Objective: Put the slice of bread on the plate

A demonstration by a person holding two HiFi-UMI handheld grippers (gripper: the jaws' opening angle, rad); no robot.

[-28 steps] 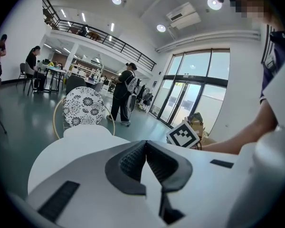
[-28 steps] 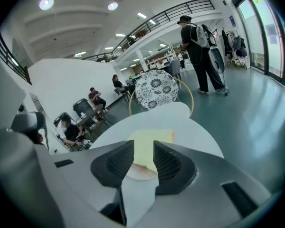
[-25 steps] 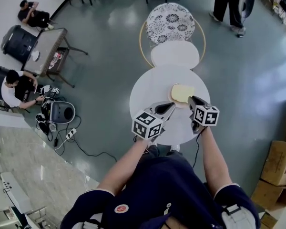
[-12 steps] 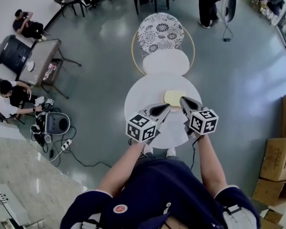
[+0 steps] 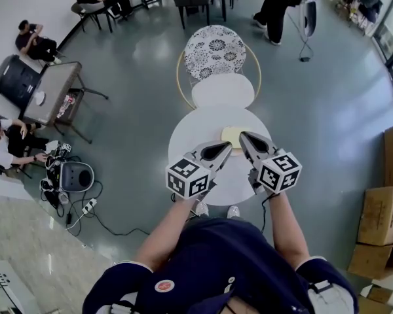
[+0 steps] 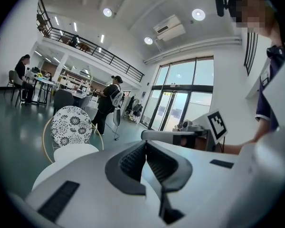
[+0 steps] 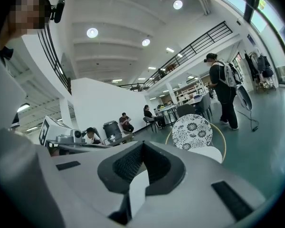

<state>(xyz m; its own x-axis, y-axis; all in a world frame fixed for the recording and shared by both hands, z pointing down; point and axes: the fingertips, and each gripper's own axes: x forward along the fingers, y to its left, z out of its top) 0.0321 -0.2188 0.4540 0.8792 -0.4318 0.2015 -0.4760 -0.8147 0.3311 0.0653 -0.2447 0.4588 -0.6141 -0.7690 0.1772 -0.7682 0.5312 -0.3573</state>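
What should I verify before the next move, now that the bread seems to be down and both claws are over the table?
1. Slice of bread on the plate: ok; it lies flat with a bit of rim showing beside it.
2. Left claw empty: ok; jaws together, nothing between them.
3. Right claw empty: ok; jaws together, nothing between them.
4. Claws off the bread: ok; both gripper views look across the room, with no bread at the tips.
5. Bread centred on the plate: cannot tell; the right claw covers one edge in the head view.
6. Plate well in from the edge of the table: ok.
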